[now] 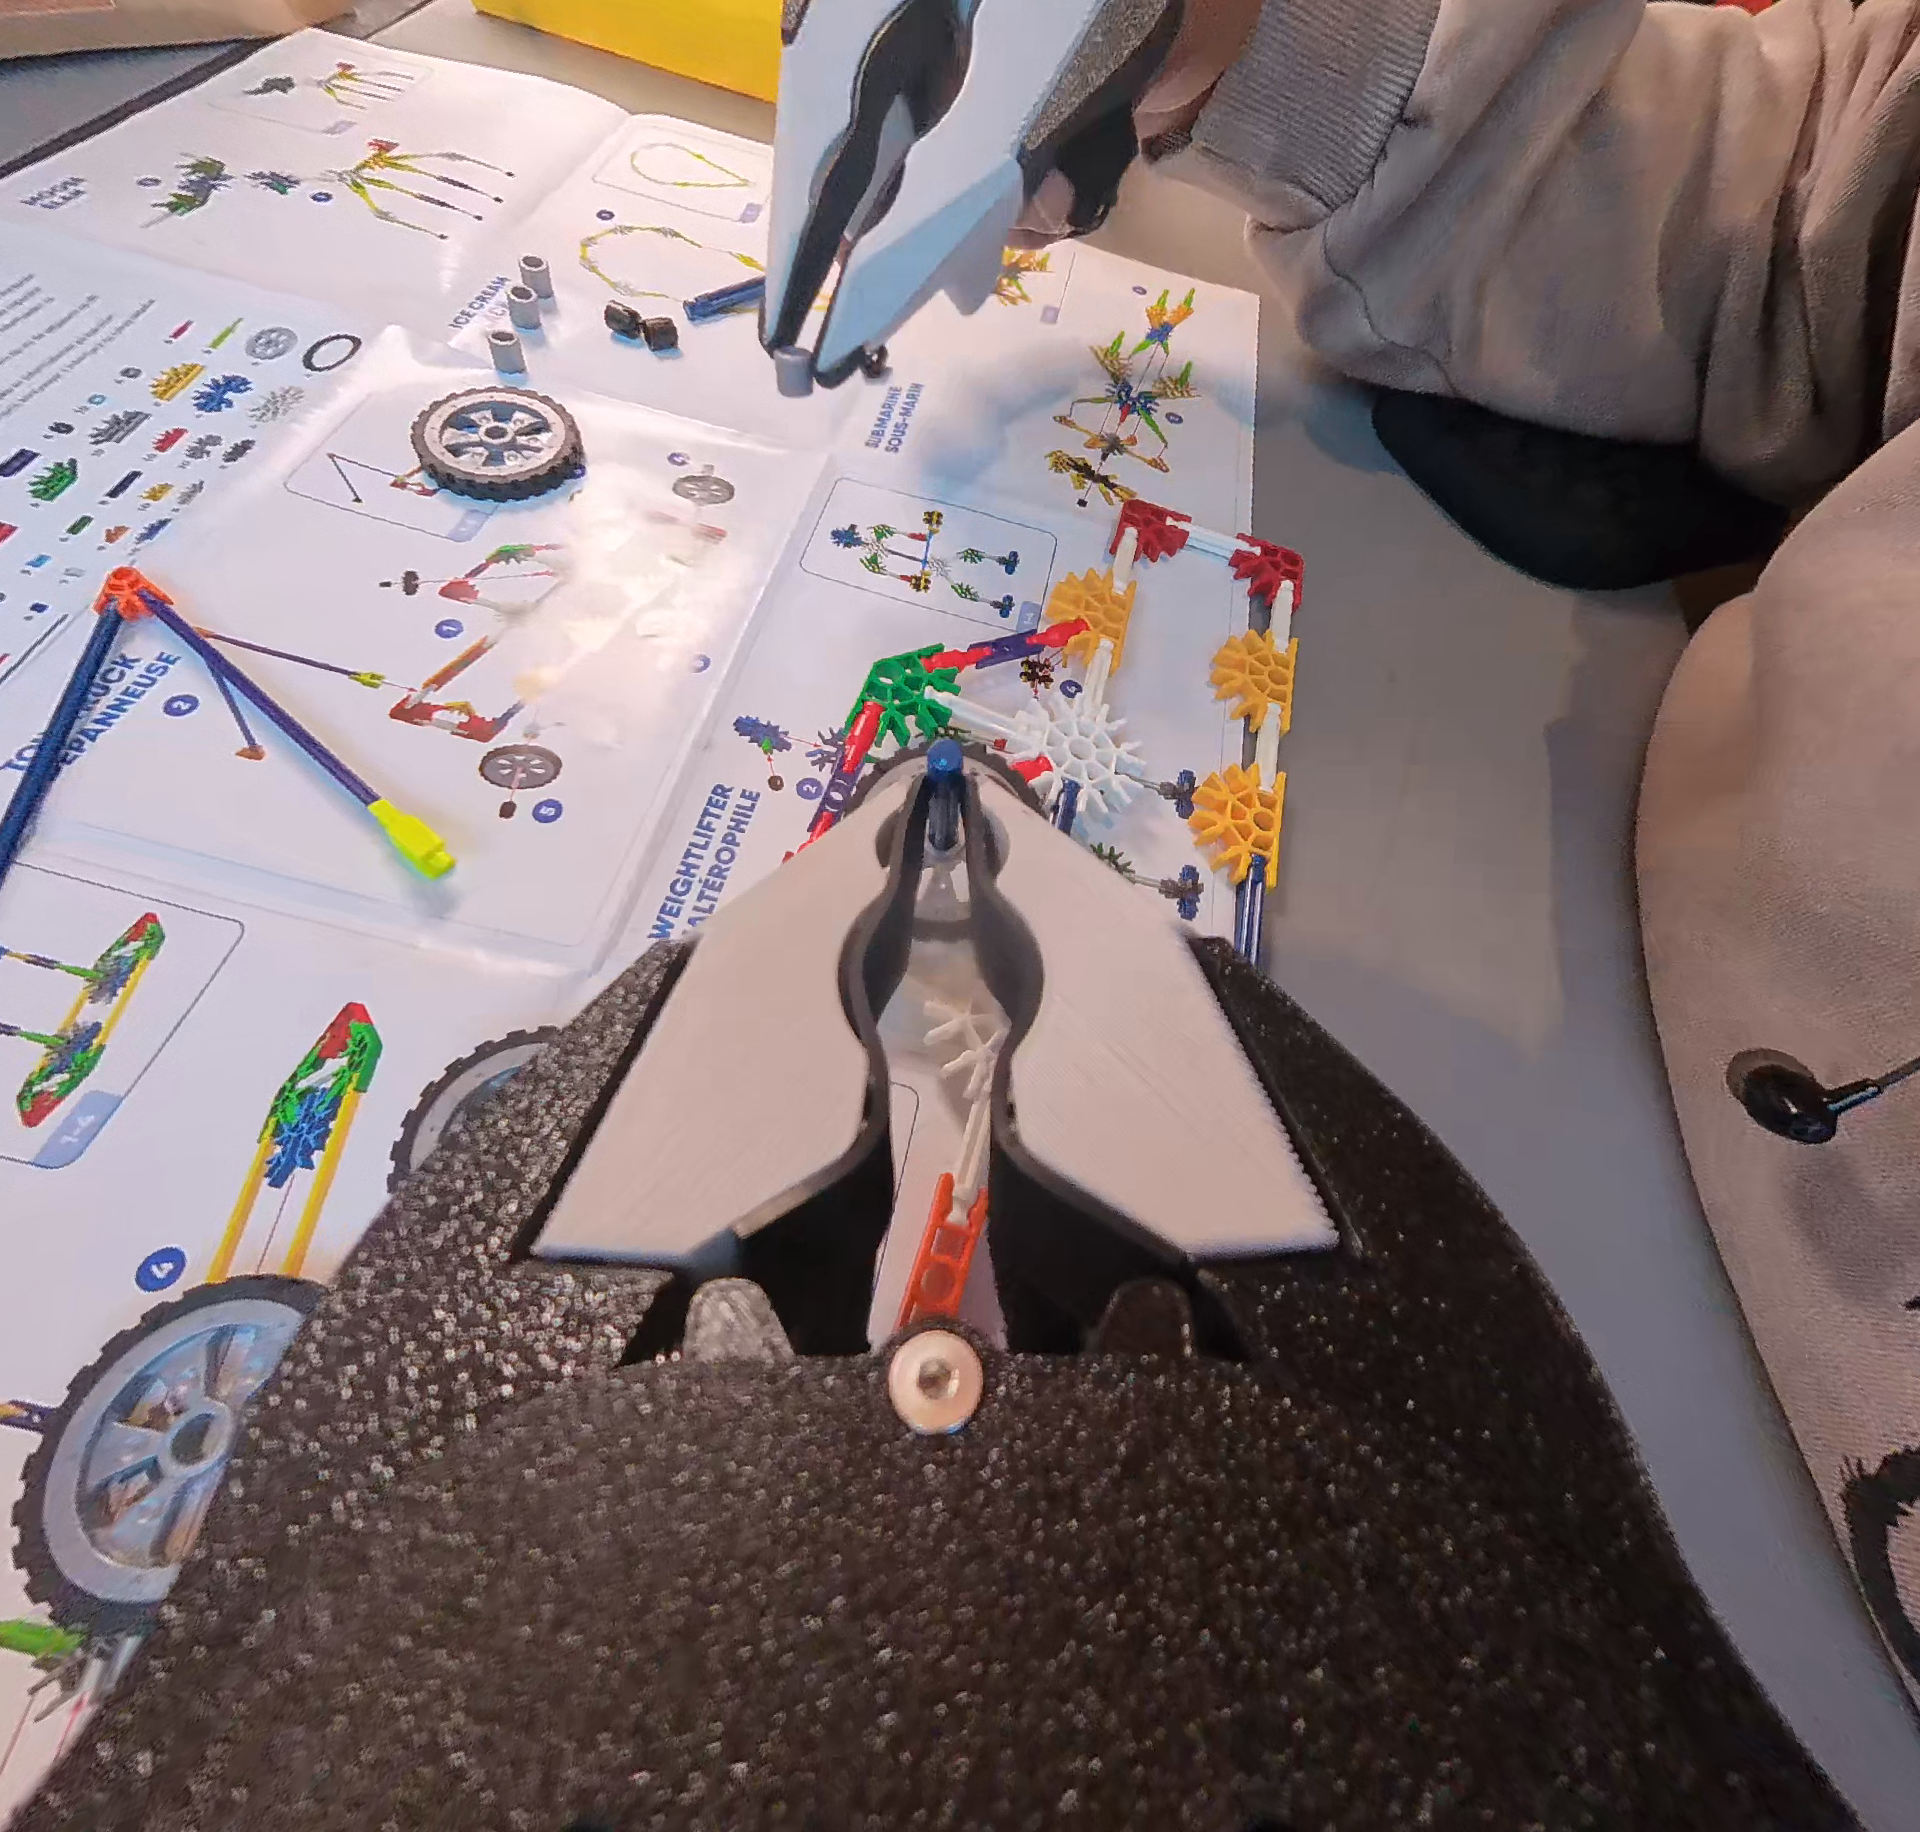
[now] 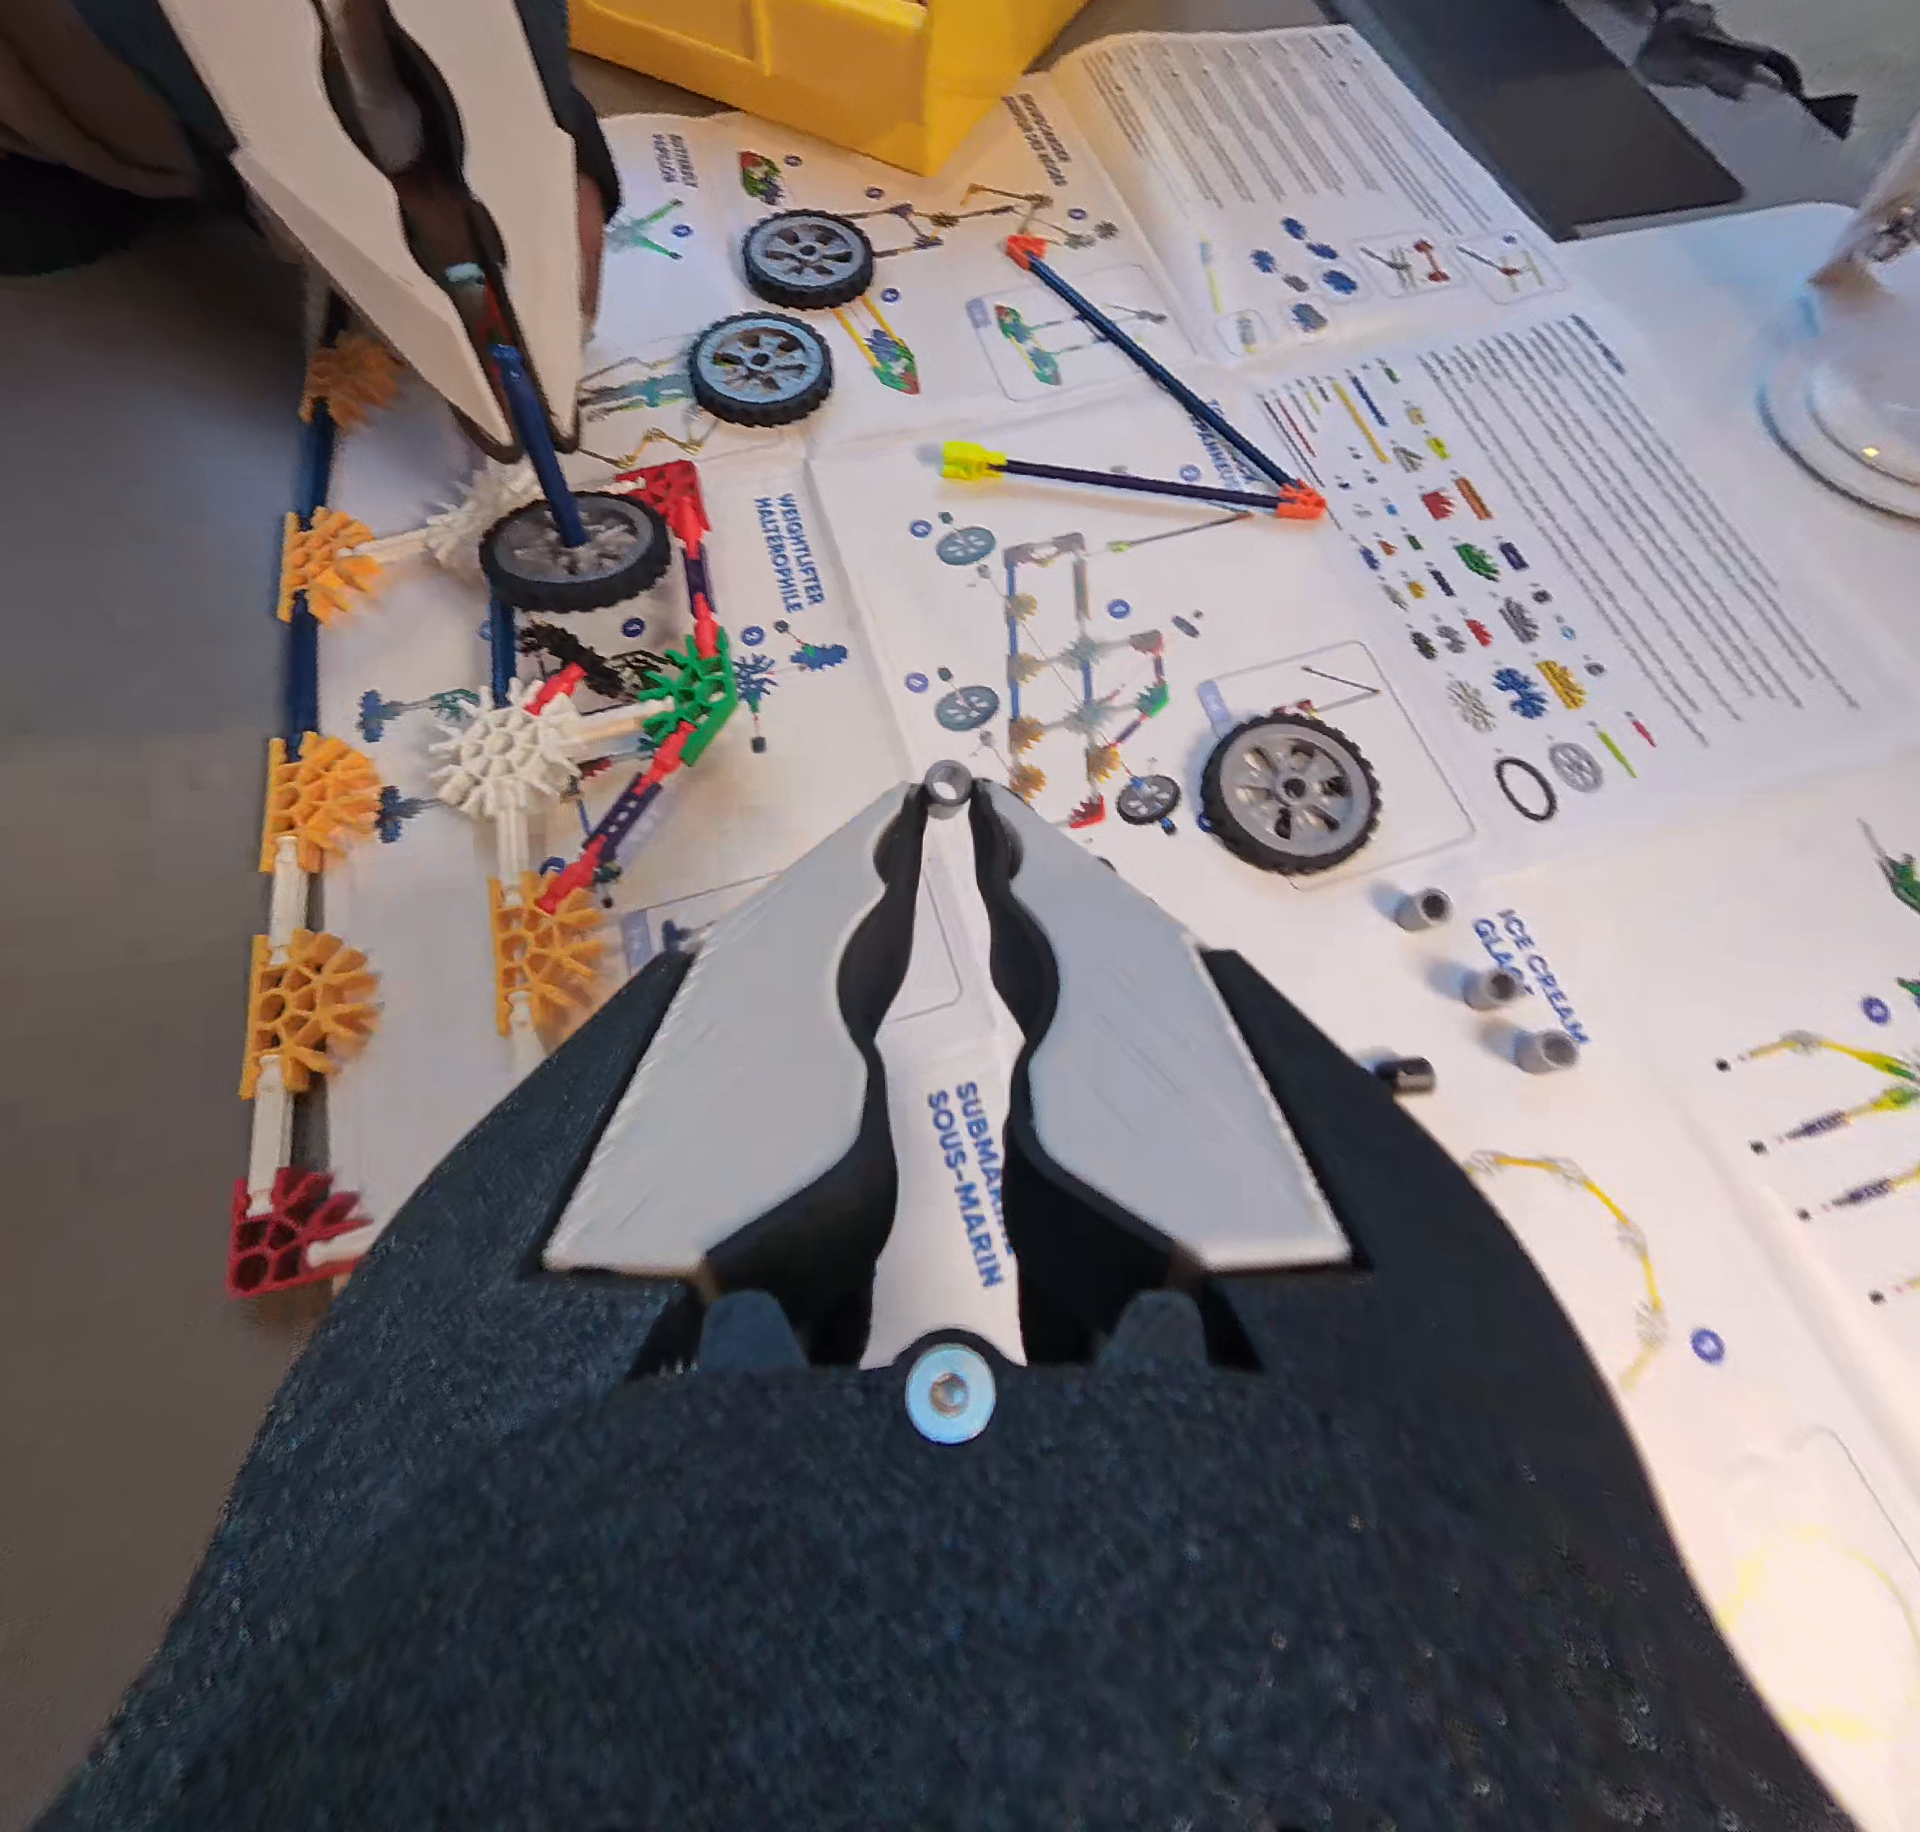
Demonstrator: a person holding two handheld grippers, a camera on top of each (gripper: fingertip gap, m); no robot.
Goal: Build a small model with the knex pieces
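Meanwhile, right tool pinches a small grey cylindrical spacer.

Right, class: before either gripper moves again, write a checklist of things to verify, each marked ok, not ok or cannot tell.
1. Left gripper shut on the blue rod: ok.
2. Rod end seated in the wheel hub: ok.
3. Right gripper shut on the grey spacer: ok.
4. Spacer lifted clear of the instruction sheet: cannot tell.
5. Spare spacers lying nearby: ok.
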